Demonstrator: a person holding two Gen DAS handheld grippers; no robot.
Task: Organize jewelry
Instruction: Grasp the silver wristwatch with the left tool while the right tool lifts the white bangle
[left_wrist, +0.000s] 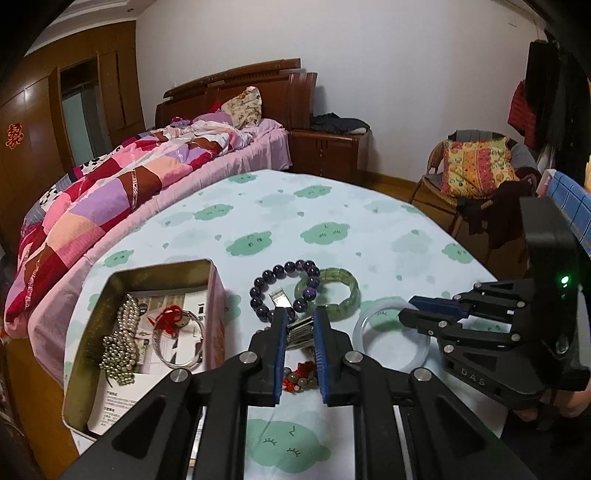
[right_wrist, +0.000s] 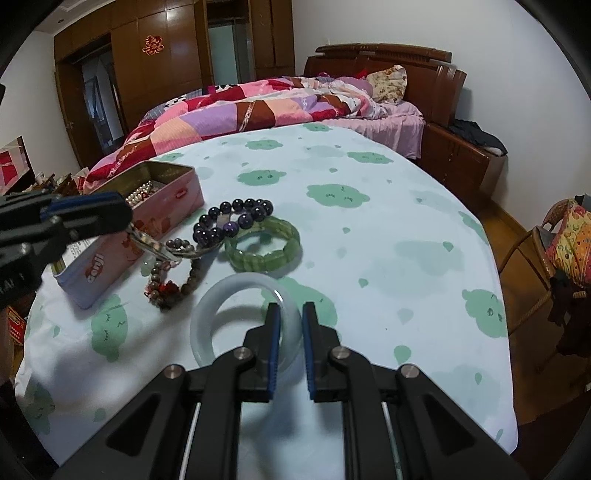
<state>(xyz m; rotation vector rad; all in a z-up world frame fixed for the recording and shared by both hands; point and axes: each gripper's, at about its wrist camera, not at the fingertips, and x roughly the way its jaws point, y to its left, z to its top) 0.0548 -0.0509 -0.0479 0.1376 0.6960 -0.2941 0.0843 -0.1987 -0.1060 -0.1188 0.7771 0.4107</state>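
Clearly the left gripper (left_wrist: 300, 325) has its fingers nipped on a silver bangle (right_wrist: 155, 245) (one end trailing over the bead strand), so carry it level to the tin (left_wrist: 110, 295) left of them. Right gripper (right_wrist: 290, 321) straddles the white bangle's (right_wrist: 207, 314) rim, fingers narrow; grip uncertain.

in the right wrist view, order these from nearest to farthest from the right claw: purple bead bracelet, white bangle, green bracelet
1. white bangle, at the right claw tips, its rim between the fingers.
2. green bracelet, just beyond the bangle.
3. purple bead bracelet, behind the green one, toward the tin.
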